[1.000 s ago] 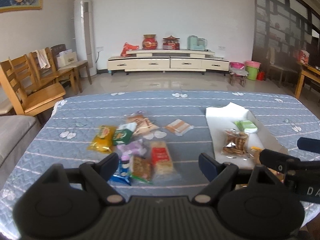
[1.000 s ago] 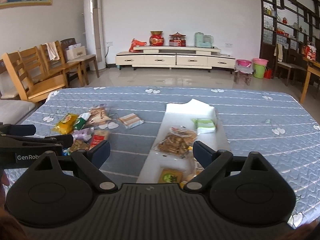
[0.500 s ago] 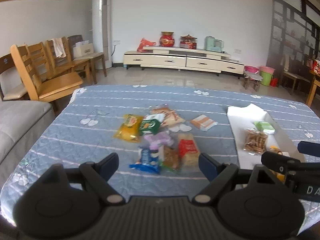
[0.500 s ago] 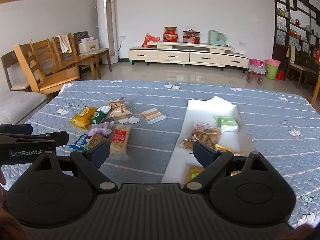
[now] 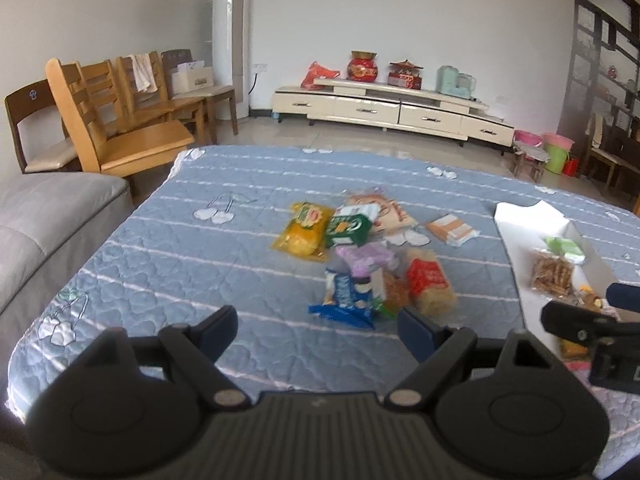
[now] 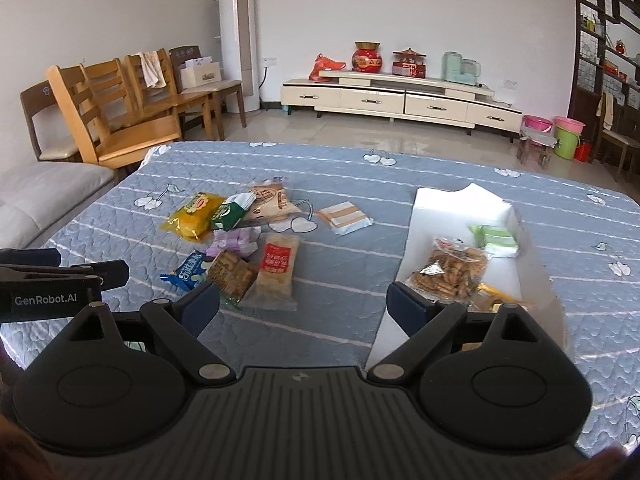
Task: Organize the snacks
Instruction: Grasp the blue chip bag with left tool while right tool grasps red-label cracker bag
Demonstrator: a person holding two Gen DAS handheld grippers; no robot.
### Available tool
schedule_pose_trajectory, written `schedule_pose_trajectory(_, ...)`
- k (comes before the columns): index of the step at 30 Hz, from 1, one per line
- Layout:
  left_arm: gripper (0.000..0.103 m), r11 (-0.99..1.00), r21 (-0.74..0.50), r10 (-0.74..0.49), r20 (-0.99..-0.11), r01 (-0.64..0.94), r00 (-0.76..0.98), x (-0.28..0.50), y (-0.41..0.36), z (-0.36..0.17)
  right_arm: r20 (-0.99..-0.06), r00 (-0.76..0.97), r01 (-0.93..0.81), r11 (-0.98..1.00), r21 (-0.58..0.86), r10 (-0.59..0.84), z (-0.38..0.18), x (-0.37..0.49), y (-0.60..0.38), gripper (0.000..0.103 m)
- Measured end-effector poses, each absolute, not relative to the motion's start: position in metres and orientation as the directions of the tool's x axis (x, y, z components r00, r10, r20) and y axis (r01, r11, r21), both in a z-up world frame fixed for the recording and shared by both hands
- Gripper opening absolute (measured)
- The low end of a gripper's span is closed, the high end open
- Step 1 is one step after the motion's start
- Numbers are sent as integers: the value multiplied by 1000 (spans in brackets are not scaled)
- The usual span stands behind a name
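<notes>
I see a blue quilted surface (image 6: 400,184) filling mid-frame, with chairs (image 6: 116,120) upper left and a TV cabinet (image 6: 400,100) behind. The white tray (image 6: 440,208), right of centre, is partly cut off by my right tongs (image 6: 298,306). The snack pile (image 6: 240,240) lies centre-left; the red-labelled packet (image 6: 276,272) runs near-to-far. Both left tongs (image 5: 318,330) and right stand apart, empty.

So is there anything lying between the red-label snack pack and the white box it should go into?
Nothing visible. Only bare blue quilt separates the red-label pack from the white box. The orange-striped pack lies farther back, off that line. Both grippers, left and right, hang open and empty.
</notes>
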State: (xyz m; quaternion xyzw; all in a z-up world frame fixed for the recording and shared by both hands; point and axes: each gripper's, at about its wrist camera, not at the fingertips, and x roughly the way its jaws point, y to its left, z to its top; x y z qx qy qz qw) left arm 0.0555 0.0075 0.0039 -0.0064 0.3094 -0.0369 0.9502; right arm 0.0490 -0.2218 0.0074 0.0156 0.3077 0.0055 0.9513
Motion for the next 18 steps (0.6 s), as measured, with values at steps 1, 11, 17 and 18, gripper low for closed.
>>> schedule_pose_trajectory(1,87,998,-34,-67,-592,58,803,57,9,2,-589,808,-1,999,35,22,5,51,-222,103)
schedule_pose_trajectory(11,87,998,-13,-55,-627,60,777,104,9,-29,-613,790,-4,999,44,30,-10,59,-224,103)
schedule_pose_trajectory(17,87,993,3,-88,-656,120,750,146,-4,-52,-624,781,11,999,48,21,-16,64,-232,103)
schedule_pose_trajectory(18,87,991,8,-97,-662,137,743,152,-6,-56,-626,780,14,999,47,18,-17,65,-233,103)
